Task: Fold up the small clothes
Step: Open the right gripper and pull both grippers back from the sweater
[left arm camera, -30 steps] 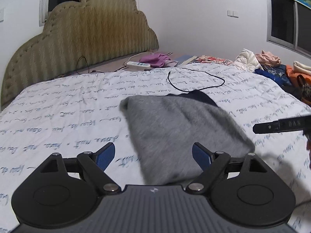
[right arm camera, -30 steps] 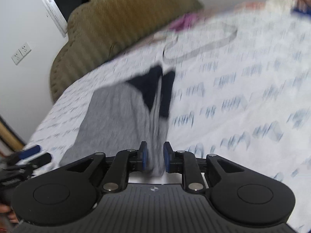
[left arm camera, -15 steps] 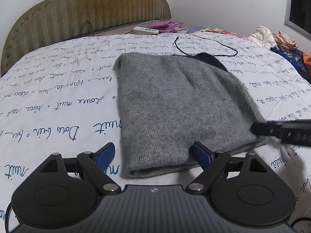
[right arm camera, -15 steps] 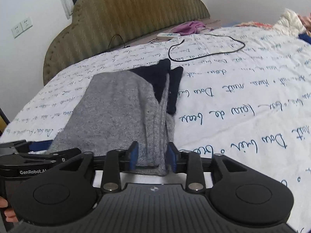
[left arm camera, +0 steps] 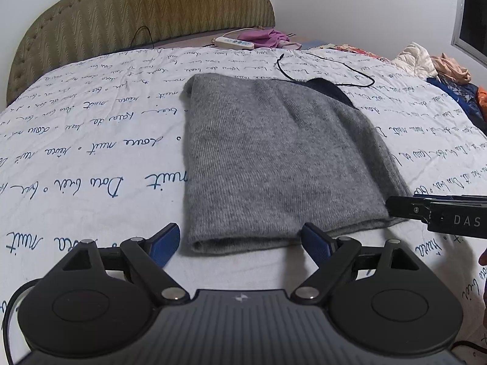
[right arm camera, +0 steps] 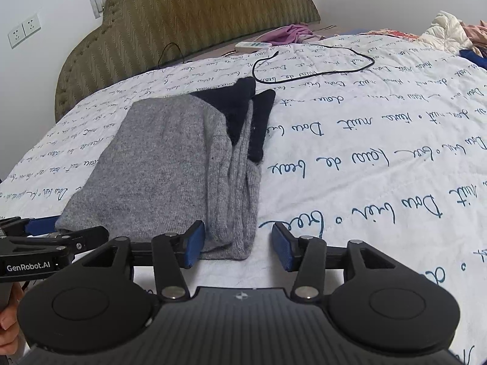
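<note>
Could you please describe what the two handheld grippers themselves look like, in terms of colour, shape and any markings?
Both are matte black. The left gripper and right gripper each have two round discs, angled linkage arms with silver pivot pins, a ribbed grey centre plate bearing a small white logo, and blue ribbed finger pads. White lettering runs along their sides: "GenRobot.AI" on the left one, "DAS" on the right. A bare hand shows.

Grey sweater (left arm camera: 274, 158) — fine-ribbed knit, matt and slightly fuzzy, with dark navy knit trim (right arm camera: 243, 112). Bedsheet (left arm camera: 91, 152): white woven cloth, lightly creased, printed with blue script. Headboard (left arm camera: 137, 9) — olive upholstery, zigzag-textured fabric, stitched edge. Left gripper (left arm camera: 240, 243) and right gripper (right arm camera: 237, 243): matt black plastic bodies, ribbed grey housing, bright metal pivot pins; blue pads (right arm camera: 194, 243) look rubbery and finely textured. Black cable (right arm camera: 319, 64): smooth, faintly glossy. Power strip (left arm camera: 234, 42): smooth white plastic.
</note>
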`<state>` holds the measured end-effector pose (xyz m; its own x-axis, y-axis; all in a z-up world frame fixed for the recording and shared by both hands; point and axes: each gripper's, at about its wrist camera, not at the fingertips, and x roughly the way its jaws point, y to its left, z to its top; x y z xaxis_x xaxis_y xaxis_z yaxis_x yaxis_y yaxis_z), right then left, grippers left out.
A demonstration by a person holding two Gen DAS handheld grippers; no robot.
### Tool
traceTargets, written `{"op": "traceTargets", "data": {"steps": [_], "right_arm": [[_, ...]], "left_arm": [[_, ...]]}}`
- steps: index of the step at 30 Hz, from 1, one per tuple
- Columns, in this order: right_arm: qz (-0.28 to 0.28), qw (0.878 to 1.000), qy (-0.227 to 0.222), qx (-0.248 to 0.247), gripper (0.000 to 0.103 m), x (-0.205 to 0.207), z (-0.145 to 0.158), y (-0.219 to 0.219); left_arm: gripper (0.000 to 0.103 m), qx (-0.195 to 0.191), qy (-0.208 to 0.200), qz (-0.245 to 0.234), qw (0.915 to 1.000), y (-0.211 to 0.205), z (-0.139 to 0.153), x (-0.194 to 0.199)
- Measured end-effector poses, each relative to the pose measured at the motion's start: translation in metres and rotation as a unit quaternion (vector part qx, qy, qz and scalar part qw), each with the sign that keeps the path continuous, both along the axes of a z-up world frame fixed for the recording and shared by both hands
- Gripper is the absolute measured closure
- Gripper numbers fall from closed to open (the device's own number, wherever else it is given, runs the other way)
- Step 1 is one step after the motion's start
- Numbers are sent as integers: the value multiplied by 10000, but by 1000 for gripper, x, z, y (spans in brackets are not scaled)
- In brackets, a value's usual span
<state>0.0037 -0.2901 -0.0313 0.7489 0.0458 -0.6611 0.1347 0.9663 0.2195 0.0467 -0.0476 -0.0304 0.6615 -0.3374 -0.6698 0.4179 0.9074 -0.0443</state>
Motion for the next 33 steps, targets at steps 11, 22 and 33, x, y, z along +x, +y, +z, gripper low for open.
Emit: {"op": "traceTargets", "data": {"steps": [11,22,33], "right_arm": [[17,10000,12,2,40,-12,-1,2],[81,9999,0,-69,33,-26,-3,11],[225,9992,-44,-318,24,-37,-2,27]], "left_arm": [[15,-41,0,61,10000,-1,-1,-12],[15,-349,-101,318,9988,15,-1,-29],[15,-219,-268,499,9982,21,-5,-42]]}}
